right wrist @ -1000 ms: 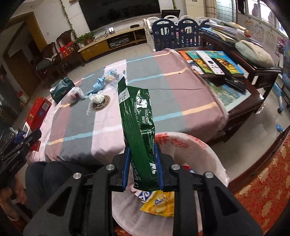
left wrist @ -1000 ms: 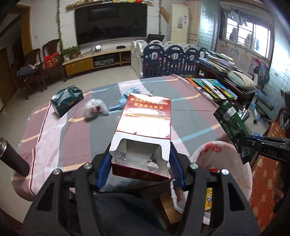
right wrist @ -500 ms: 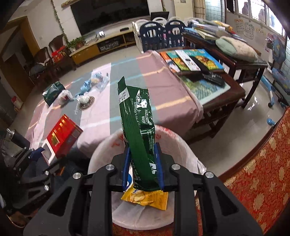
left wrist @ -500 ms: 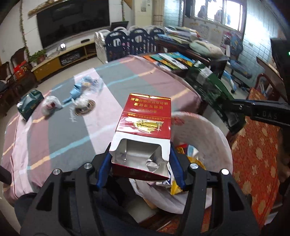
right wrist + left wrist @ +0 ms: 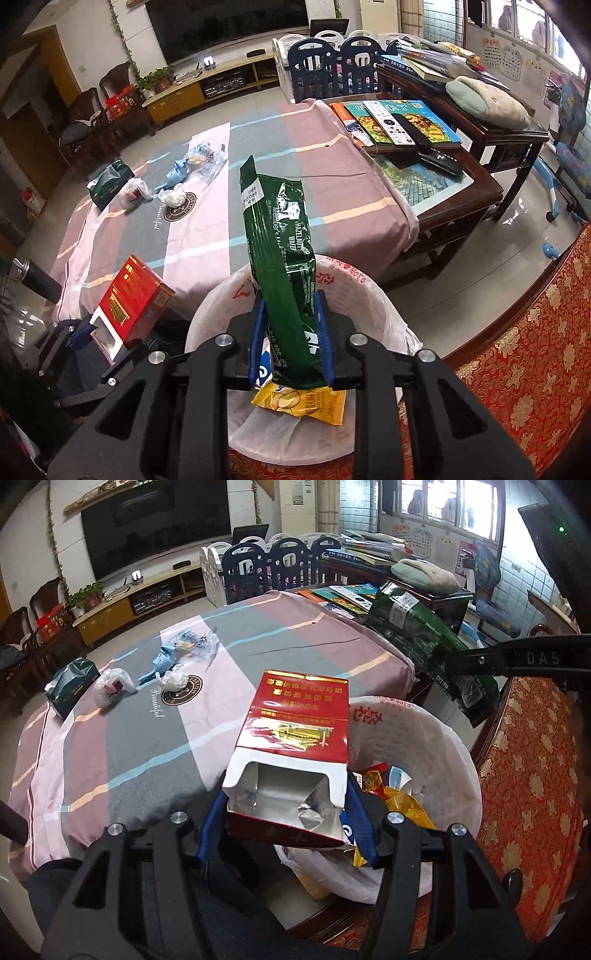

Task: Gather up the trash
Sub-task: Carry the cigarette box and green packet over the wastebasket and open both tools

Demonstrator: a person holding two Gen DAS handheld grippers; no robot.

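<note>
The red carton [image 5: 295,753], its torn end gaping toward the camera, sat clenched between the blue pads of the left hand-held gripper [image 5: 286,821], held just beside the rim of the bag-lined bin [image 5: 454,746], probably so it could drop straight in once let go. The green wafer packet [image 5: 284,266] stood upright in the tight clasp of the right hand-held gripper [image 5: 291,341], directly over the bin's mouth, where a yellow chip bag [image 5: 301,400] and other wrappers already lay. Both pieces seemed poised for release. More trash waited on the desk with the striped cloth [image 5: 147,738]: a white knotted bag [image 5: 110,685], crumpled blue plastic [image 5: 166,661] and a dark green pouch [image 5: 70,686], all well apart from the bin. Beyond stood a side table with books [image 5: 399,122], a television [image 5: 155,528] and blue fence panels [image 5: 280,565].
</note>
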